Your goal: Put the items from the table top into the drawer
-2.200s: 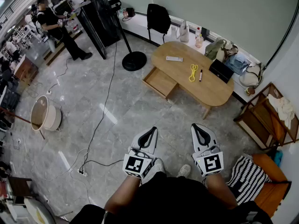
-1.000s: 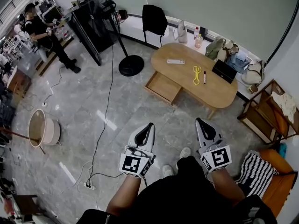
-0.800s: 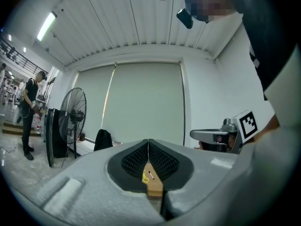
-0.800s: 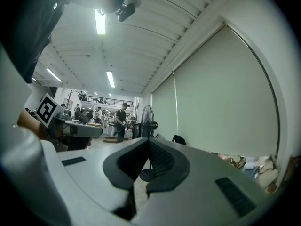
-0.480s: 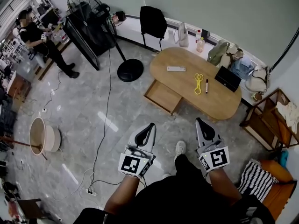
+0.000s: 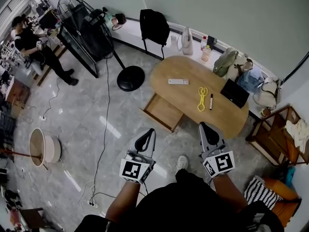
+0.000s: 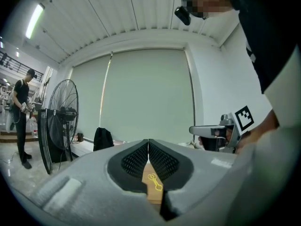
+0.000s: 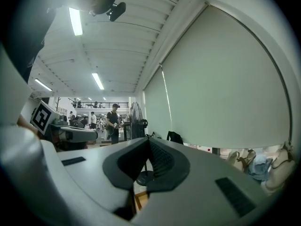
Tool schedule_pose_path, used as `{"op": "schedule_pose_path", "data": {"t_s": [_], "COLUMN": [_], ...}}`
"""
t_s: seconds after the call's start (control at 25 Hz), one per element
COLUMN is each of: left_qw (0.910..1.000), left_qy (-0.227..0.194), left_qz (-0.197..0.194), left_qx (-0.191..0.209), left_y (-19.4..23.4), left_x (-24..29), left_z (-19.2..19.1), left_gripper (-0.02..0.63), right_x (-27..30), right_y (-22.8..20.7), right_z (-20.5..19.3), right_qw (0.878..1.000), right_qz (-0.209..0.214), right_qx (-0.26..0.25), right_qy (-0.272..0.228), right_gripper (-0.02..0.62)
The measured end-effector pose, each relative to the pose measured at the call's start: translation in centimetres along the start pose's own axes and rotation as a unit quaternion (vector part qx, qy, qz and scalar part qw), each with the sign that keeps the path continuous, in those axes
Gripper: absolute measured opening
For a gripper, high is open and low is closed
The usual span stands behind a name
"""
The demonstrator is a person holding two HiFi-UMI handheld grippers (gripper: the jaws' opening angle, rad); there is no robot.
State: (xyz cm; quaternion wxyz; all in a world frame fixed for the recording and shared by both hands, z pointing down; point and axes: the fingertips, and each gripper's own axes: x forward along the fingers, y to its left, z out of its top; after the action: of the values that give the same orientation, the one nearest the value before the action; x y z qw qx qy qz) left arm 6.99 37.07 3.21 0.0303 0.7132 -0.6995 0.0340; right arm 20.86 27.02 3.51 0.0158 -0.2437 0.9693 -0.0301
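Note:
In the head view an oval wooden table (image 6: 186, 67) stands ahead with its drawer (image 6: 162, 111) pulled open on the near side. On the top lie a white remote (image 6: 178, 81), yellow scissors (image 6: 201, 98), a black pen (image 6: 211, 101) and a flat black case (image 6: 234, 93). My left gripper (image 6: 152, 130) and right gripper (image 6: 203, 124) are held level, short of the table, both shut and empty. In the left gripper view the shut left gripper (image 7: 148, 142) frames the yellow scissors (image 7: 154, 181). The right gripper (image 8: 148, 140) shows its jaws pressed together.
A standing fan (image 6: 79, 13) with a round base (image 6: 130, 78) and a floor cable (image 6: 104, 120) lie left of the table. A black bag on a chair (image 6: 153, 25) and several bags line the wall. A wooden shelf (image 6: 280, 134) stands right; a person (image 6: 29, 37) stands far left.
The person has walked towards the table, which now sits nearer and lower in the head view. Both grippers moved forward with the body and stayed shut.

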Motion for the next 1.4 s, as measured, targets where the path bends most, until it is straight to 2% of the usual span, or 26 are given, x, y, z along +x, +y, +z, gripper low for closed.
{"op": "schedule_pose_path", "data": {"t_s": [0.2,0.6,0.92,1.08,1.4], "left_qw": [0.9993,0.9995,0.9999,0.9995,0.9954], "left_qy": [0.012,0.006,0.01,0.023,0.032], "left_qz": [0.005,0.006,-0.002,-0.022,-0.089], "left_qx": [0.035,0.031,0.0,0.003,0.018], "left_y": [0.5,2.2,6.9,10.2,16.6], "left_x": [3.8,8.7,12.7,15.7,22.4], "left_z": [0.0,0.4,-0.3,-0.9,-1.3], "left_gripper": [0.017,0.017,0.017,0.017,0.017], "right_x": [2.5,6.0,11.4,15.6,24.1], "right_y": [-3.2,-6.2,-7.4,-8.3,-10.0], "right_z": [0.2,0.6,0.7,0.7,0.8], "right_qw": [1.0,1.0,1.0,1.0,0.998], "right_qz": [0.005,0.017,0.015,0.002,-0.04], "right_qx": [-0.004,-0.015,-0.026,-0.026,-0.039], "right_qy": [0.001,-0.006,0.007,0.012,0.018], "right_gripper": [-0.003,-0.003,-0.003,-0.003,-0.003]}}
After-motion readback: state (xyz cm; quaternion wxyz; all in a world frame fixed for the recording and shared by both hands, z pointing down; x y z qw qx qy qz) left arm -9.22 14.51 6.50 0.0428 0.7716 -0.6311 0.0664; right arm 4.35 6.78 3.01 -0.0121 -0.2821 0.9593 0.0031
